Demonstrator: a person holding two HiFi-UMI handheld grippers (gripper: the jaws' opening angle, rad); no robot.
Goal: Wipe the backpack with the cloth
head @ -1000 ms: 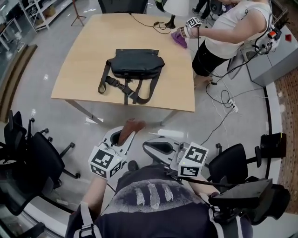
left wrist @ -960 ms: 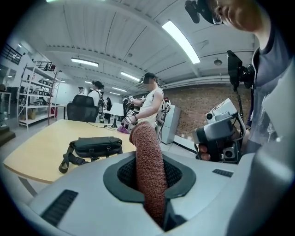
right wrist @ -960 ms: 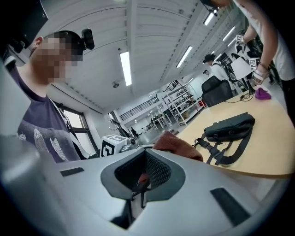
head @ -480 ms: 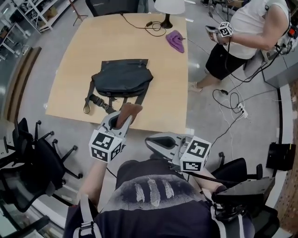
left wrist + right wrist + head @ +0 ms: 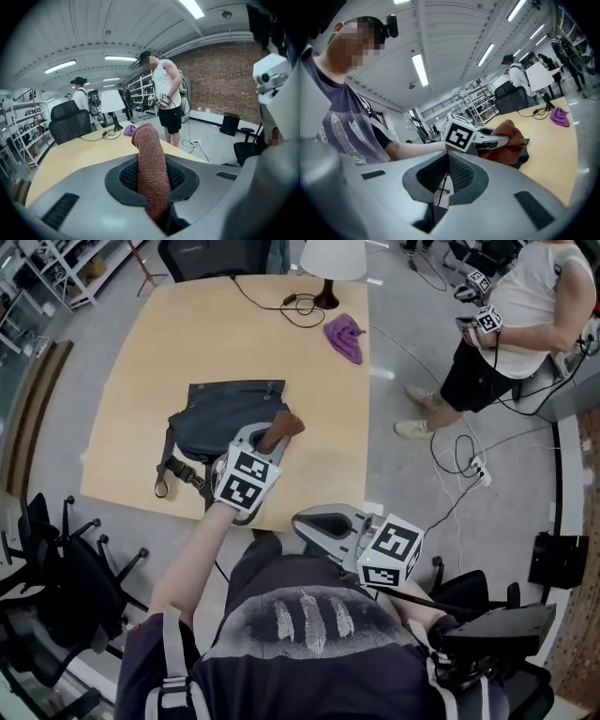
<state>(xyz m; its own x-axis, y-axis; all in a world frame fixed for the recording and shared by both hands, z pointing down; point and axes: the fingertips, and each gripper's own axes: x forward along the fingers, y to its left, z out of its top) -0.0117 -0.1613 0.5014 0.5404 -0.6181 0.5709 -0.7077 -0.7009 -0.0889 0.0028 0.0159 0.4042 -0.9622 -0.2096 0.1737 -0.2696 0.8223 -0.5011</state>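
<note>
- Our right gripper (image 5: 305, 523) waits low by our body, jaws closed on nothing.
- Our left gripper (image 5: 265, 437), jaws clamped on the brown cloth (image 5: 284, 427), has swung forward and now sits over the backpack (image 5: 211, 423) on the table (image 5: 187, 334).
- We judge the wiping is about to begin; whether the cloth touches yet we cannot tell.

Open lab or workshop; brick wall (image 5: 220, 79), shelving racks (image 5: 42, 263), strip lights (image 5: 61, 66), office chairs (image 5: 56, 568), floor cables (image 5: 450, 512)
</note>
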